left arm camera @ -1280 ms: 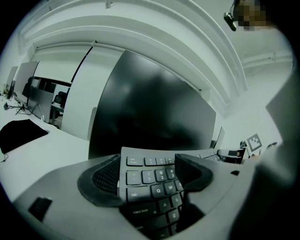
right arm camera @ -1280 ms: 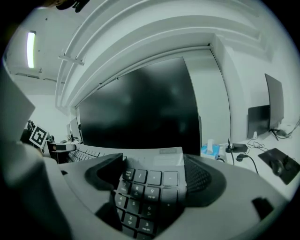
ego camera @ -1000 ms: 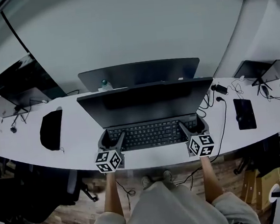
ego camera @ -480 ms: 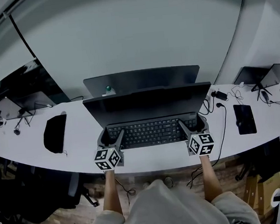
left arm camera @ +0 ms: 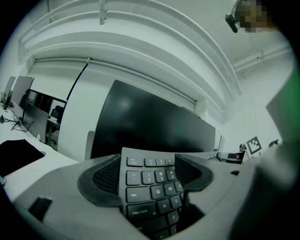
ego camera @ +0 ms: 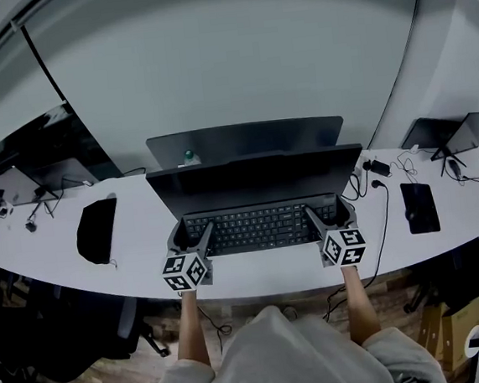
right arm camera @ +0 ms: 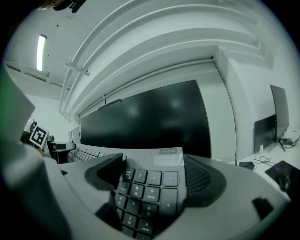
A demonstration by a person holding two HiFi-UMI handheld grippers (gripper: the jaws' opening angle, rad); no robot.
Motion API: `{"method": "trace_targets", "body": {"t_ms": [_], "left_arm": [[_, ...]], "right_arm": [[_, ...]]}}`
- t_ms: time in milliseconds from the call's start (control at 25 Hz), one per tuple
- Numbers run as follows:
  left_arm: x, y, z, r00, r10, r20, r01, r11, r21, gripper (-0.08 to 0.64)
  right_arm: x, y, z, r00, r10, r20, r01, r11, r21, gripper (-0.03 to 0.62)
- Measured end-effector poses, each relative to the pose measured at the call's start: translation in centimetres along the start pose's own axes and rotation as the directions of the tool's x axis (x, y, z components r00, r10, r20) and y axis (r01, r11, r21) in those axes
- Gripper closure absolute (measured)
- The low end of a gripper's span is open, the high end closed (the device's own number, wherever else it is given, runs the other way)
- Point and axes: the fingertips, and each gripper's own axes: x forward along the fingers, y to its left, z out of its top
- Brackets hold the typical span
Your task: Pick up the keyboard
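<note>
Black plastic keyboard, long and flat with low keys, lies across the near edge of the curved white desk, right in front of the person and caught at both ends. From where I stand I cannot tell whether it has cleared the desk yet.

Far left, a black soft pad lies well apart from all this and out of the way. Next comes the left gripper, its grey jaws closed across the keyboard's left end, one pad on the front edge and one on the back. Its own view shows the letter keys between them. Gripping across the narrow depth makes sense to me, as the length is far too long for any jaw to span.

Behind the middle stands a wide dark monitor, just beyond the keyboard's back edge. That would explain the low approach from the near side.

The right gripper mirrors the first, clamped on the number-pad end. Two matched holds should keep the long board level. A black cable hangs over the desk edge just to the right, close enough to watch.
</note>
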Motion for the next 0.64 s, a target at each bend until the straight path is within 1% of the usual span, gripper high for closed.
{"method": "trace_targets", "body": {"t_ms": [400, 640], "left_arm": [[0.8, -0.2, -0.2, 1.000, -0.005, -0.007, 0.005, 1.000, 0.006, 0.222], [1.2, -0.2, -0.7, 1.000, -0.002, -0.015, 0.002, 1.000, -0.006, 0.222]], "right_arm": [[0.3, -0.6, -0.3, 1.000, -0.005, -0.004, 0.005, 1.000, 0.005, 0.202], [0.5, -1.2, -0.6, 1.000, -0.006, -0.016, 0.006, 1.000, 0.005, 0.202]]}}
